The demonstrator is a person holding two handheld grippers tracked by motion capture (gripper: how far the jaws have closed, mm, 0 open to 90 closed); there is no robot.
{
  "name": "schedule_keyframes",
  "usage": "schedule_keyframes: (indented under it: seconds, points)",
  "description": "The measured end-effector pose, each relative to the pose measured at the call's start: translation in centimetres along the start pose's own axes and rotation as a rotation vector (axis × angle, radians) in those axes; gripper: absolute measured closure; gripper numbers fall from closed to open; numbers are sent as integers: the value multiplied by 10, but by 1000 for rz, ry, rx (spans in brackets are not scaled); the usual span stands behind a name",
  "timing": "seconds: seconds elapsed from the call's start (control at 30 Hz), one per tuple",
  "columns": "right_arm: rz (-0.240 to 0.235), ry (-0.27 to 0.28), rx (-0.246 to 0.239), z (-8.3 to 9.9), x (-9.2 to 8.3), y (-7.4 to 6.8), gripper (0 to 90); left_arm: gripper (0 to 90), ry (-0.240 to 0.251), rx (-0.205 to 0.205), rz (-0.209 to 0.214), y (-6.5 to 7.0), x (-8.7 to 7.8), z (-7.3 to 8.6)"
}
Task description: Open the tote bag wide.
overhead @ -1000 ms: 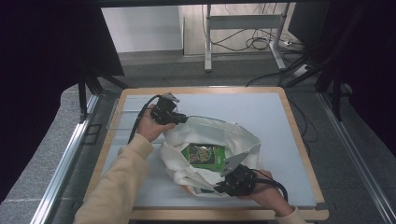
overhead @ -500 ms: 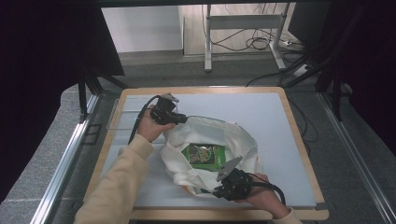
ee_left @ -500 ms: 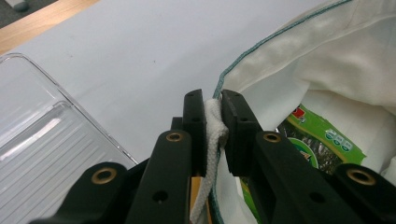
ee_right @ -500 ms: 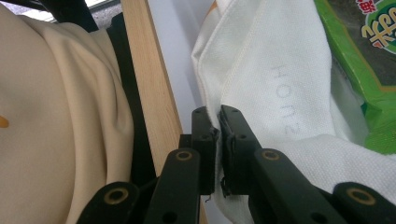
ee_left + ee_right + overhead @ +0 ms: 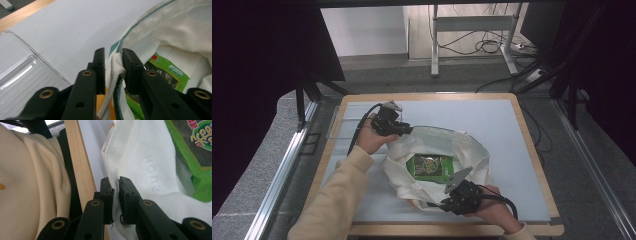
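White cloth bag (image 5: 437,160) lies mid-table on the grey mat (image 5: 492,120), mouth spread open facing up, green-piped rim. Faint mirrored lettering shows through the cloth in the right gripper view, maybe "SUOH", hard to read. Green snack packet (image 5: 430,166) lies flat inside the bag, long axis roughly left-right, printed characters too blurred to read. Clear plastic tray (image 5: 343,125) at the far left corner. Left gripper (image 5: 111,58) clenched on the bag's far rim and handle cord. Right gripper (image 5: 115,185) pinches the near cloth edge.
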State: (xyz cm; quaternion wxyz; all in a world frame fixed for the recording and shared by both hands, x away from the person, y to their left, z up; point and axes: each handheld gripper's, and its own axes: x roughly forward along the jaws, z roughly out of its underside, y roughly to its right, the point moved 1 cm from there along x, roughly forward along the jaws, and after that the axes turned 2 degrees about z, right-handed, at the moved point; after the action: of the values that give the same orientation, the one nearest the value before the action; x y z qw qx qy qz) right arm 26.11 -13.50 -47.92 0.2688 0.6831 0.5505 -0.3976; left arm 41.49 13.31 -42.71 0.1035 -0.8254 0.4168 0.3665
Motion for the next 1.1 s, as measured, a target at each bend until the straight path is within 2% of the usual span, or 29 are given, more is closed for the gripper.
schedule_keyframes:
  seconds: [0.03,0.1,0.2,0.27,0.3,0.37,0.4,0.5,0.53,0.6,0.63,0.7,0.8,0.93,1.1]
  points:
    - [1,-1,5,0,0,0,799,707,4,5,-5,1,-2,0]
    - [-2,7,11,0,-3,0,769,622,10,12,-8,3,-8,1]
    - [-2,24,19,-1,-8,0,728,573,34,28,-6,8,-22,2]
    - [0,34,19,-1,-10,0,710,540,42,26,-4,10,-26,3]
    - [9,57,21,-1,-15,1,673,529,48,43,3,15,-33,5]
    - [10,70,24,-1,-17,1,655,519,50,50,8,18,-36,6]
    - [27,99,28,-1,-22,2,589,516,56,68,17,24,-41,9]
    - [55,135,46,-2,-30,3,526,515,59,92,26,31,-47,13]
    - [66,150,52,-2,-33,4,509,516,70,104,36,36,-52,17]
    - [74,164,57,-3,-36,4,504,516,72,109,44,39,-54,19]
    - [89,187,70,-3,-42,6,500,515,69,127,51,47,-57,22]
    - [95,192,71,-4,-44,7,495,513,68,132,59,51,-58,24]
    - [114,213,83,-4,-50,9,481,512,49,146,94,62,-53,28]
    - [122,215,89,-3,-52,11,470,516,33,147,100,66,-44,30]
    - [129,210,116,-1,-53,15,464,647,-4,158,140,72,-33,37]
